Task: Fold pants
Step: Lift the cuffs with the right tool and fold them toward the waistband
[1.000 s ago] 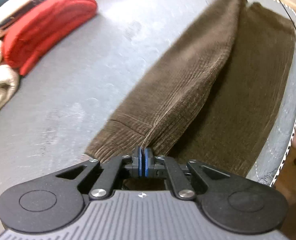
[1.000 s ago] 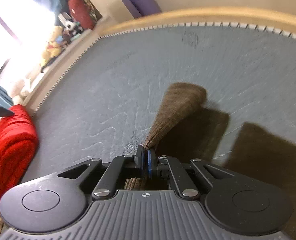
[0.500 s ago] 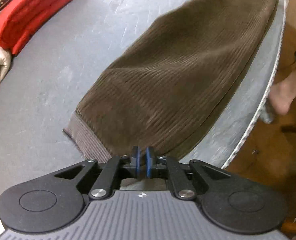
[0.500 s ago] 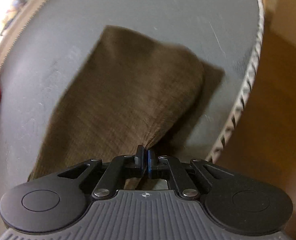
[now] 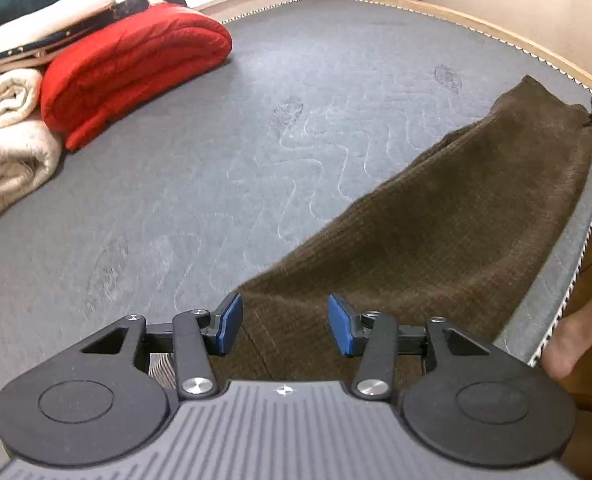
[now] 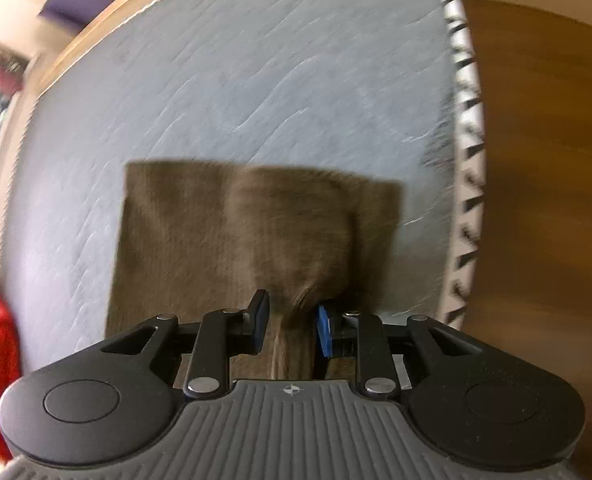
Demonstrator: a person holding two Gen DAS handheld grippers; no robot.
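- The left gripper (image 5: 281, 324) has its fingers (image 5: 229, 322) parted, having just been opening; the brown pants (image 5: 448, 240) lie under the gap, and neither blue pad presses on the cloth.
- The right gripper (image 6: 289, 322) has its fingers (image 6: 324, 330) parted less widely, also having just been opening. A raised pinch of the pants (image 6: 235, 240) stands between them. It sits close to the right-hand pad, but no squeeze shows, so I read it as let go.
- Both sets of fingers spreading over cloth that lies flat suggests a fold has just been laid down and is being released, one gripper at each end of the garment.
- The pants rest as a long doubled strip along the near edge of the grey mattress (image 5: 255, 140), just beside its piped border, probably so both ends stay within reach from the bedside.
- A bare foot (image 5: 576, 336) shows on the wooden floor (image 6: 536, 160) beside the bed.
- Counted: one pair of pants, two grippers, one folded red blanket (image 5: 131, 72), and cream blankets (image 5: 7, 136) stacked beside it, well apart from the pants; how many cream pieces there are I cannot tell.
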